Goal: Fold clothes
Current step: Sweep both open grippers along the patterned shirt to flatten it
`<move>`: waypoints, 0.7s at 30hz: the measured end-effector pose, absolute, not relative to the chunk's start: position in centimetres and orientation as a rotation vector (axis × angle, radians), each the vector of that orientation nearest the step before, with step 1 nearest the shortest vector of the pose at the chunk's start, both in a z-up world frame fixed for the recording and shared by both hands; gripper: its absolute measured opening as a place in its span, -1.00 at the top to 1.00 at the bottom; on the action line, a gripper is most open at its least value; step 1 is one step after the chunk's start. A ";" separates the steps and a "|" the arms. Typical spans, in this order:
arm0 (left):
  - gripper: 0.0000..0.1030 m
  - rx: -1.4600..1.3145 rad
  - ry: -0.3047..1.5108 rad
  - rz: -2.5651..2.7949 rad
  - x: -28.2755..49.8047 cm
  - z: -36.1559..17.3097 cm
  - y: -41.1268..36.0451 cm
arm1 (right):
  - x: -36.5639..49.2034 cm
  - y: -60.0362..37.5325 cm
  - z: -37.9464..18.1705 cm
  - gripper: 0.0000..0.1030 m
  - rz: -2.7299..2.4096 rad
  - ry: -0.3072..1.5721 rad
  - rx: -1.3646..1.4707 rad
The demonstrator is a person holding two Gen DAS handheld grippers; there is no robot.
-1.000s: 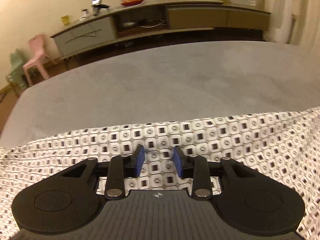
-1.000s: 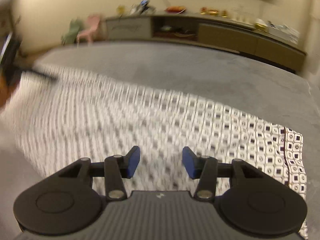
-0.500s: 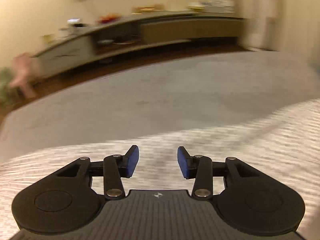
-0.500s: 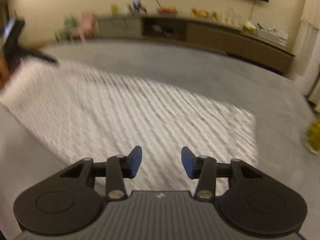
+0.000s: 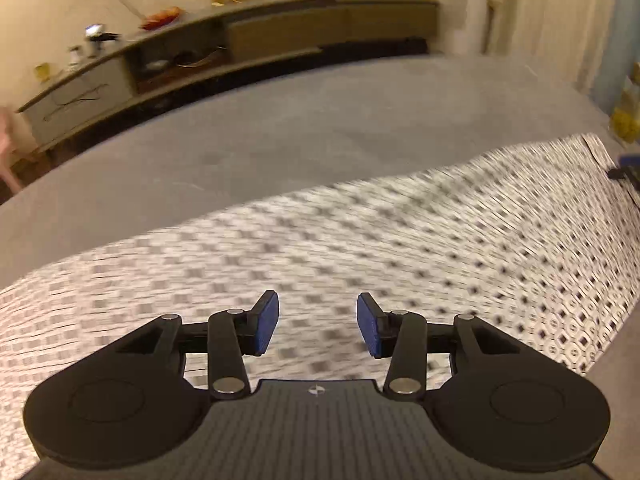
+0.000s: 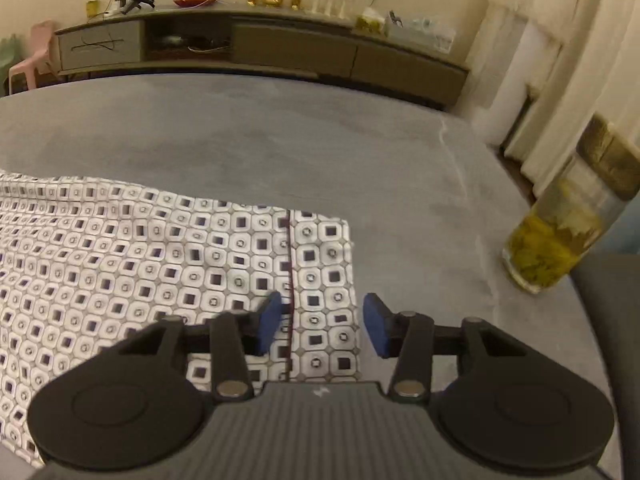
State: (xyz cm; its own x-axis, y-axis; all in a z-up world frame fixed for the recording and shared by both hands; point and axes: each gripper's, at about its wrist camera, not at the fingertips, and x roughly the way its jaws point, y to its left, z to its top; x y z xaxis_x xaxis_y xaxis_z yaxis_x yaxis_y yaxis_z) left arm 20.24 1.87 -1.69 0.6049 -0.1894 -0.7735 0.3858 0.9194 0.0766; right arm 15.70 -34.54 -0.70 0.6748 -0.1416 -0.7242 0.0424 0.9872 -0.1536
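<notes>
Jar (image 6: 560,236): yellow contents | left gripper (image 5: 317,322), right gripper (image 6: 320,322): jaws wide, empty

Home living room: sideboard (image 6: 260,46), curtains (image 6: 560,60)

Left gripper (image 5: 317,322), black with blue pads, jaws apart, empty, above white black-squared patterned cloth (image 5: 360,248) on grey bed surface (image 5: 304,136). Cloth blurred. Dark object (image 5: 626,170) at cloth's right edge, possibly other gripper. Long low sideboard (image 5: 240,44) beyond cloth.
</notes>
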 end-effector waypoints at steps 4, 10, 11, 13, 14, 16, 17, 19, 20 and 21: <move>0.08 0.243 0.887 -0.194 20.8 -2.8 7.2 | 13.4 -25.9 -0.3 0.20 0.270 0.801 -0.187; 0.05 0.174 0.908 -0.060 20.3 -3.7 16.6 | 14.4 -25.5 -1.1 -0.06 0.303 0.905 -0.190; 0.01 0.148 0.910 -0.048 20.2 -3.8 18.6 | 14.6 -27.0 -1.0 -0.20 0.294 0.928 -0.177; -0.11 0.101 0.915 -0.001 20.1 -4.1 22.7 | 14.4 -29.0 -1.0 -0.28 0.239 0.938 -0.208; -0.11 0.077 0.906 0.036 19.7 -4.0 24.7 | 14.4 -29.8 -1.2 -0.28 0.220 0.948 -0.191; -0.11 0.013 0.875 0.099 18.5 -3.3 28.6 | 13.9 -30.6 -1.8 -0.28 0.205 0.958 -0.156; -0.11 -0.018 0.859 0.130 18.0 -3.0 30.5 | 13.9 -30.8 -2.0 -0.28 0.198 0.962 -0.142; -0.11 -0.082 0.826 0.192 16.8 -2.4 34.3 | 13.9 -30.9 -2.2 -0.28 0.187 0.969 -0.129; 0.11 -0.113 0.809 0.224 16.2 -2.1 36.3 | 13.6 -31.0 -1.9 -0.29 0.176 0.974 -0.128; 0.53 -0.145 0.792 0.254 15.6 -1.8 38.2 | 13.6 -31.2 -1.9 -0.30 0.159 0.978 -0.132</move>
State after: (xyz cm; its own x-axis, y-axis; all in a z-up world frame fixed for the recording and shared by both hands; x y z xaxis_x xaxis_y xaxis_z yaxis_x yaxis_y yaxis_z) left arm 15.62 38.19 -1.82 0.6744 0.1714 -0.7182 -0.2792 0.9596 -0.0332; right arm 13.55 -31.22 -1.86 0.5485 0.0741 -0.8329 -0.1927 0.9805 -0.0397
